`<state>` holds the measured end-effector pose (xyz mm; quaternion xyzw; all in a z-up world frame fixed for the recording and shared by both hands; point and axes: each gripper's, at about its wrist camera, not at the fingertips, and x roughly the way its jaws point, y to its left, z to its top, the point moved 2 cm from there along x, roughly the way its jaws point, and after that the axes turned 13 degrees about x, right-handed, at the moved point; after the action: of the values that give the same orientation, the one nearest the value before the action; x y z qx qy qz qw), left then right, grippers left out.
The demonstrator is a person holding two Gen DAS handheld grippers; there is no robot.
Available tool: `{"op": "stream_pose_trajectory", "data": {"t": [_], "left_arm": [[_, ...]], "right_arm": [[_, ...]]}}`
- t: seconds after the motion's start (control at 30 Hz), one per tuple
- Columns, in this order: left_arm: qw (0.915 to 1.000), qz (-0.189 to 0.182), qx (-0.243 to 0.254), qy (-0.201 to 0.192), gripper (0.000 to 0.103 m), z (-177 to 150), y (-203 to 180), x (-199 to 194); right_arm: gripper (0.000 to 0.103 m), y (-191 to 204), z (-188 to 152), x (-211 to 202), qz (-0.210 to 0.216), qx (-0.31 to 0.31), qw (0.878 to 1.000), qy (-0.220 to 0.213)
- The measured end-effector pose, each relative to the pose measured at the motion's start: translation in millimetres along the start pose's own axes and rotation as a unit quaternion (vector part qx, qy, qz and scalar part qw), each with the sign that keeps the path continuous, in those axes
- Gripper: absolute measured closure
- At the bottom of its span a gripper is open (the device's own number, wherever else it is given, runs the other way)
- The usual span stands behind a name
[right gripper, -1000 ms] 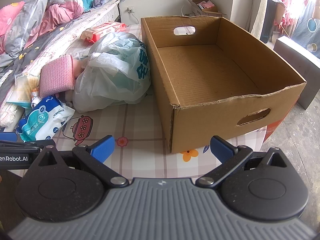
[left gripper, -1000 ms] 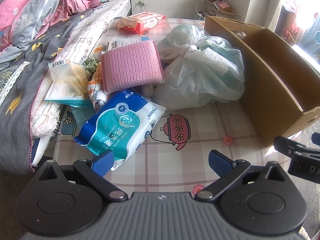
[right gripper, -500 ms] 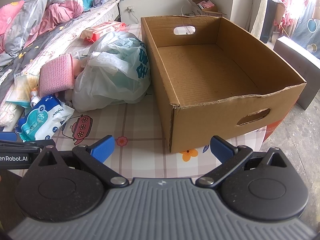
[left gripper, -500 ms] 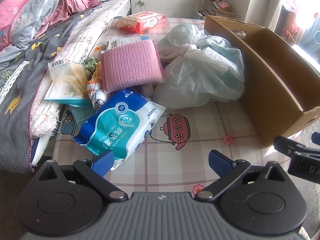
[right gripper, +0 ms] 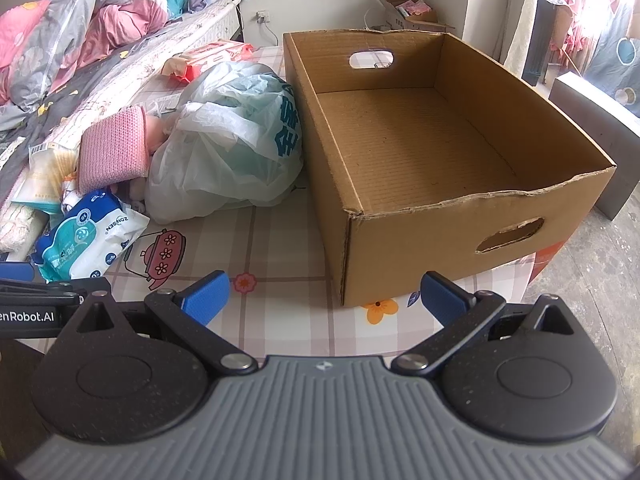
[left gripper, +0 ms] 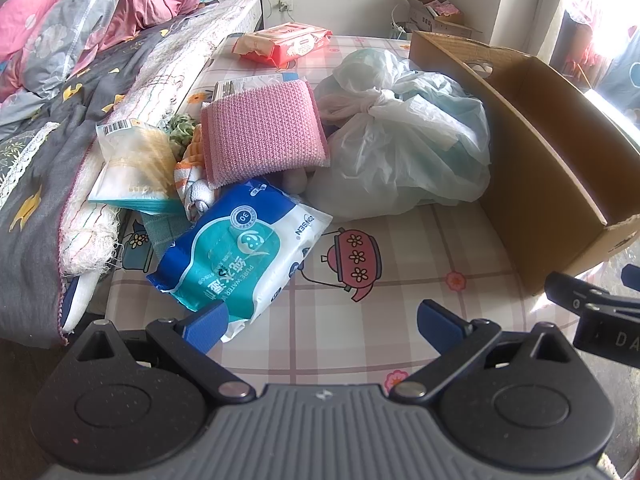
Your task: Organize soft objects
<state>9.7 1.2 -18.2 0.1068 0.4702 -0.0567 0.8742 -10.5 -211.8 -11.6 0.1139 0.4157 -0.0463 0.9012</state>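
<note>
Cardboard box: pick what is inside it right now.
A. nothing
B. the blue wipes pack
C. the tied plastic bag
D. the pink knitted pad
A: the right wrist view shows the cardboard box with a bare floor, while the pink knitted pad, tied plastic bag and blue wipes pack all lie outside it, to its left.

Bright daylight from the blown-out window (left gripper: 600, 40) at right; soft shadows, strong fisheye bending at edges, corners dark, otherwise sharp.
</note>
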Motion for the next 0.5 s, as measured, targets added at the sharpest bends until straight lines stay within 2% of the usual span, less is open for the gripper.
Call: {"op": "stream_pose_trajectory", "data": {"t": [0.5], "left_arm": [[1.0,-0.001,-0.001,0.0,0.002,0.4,0.6,0.6]], "right_arm": [[0.001,0.6,-0.2,0.4,0.0,0.0,1.0,0.0]]}}
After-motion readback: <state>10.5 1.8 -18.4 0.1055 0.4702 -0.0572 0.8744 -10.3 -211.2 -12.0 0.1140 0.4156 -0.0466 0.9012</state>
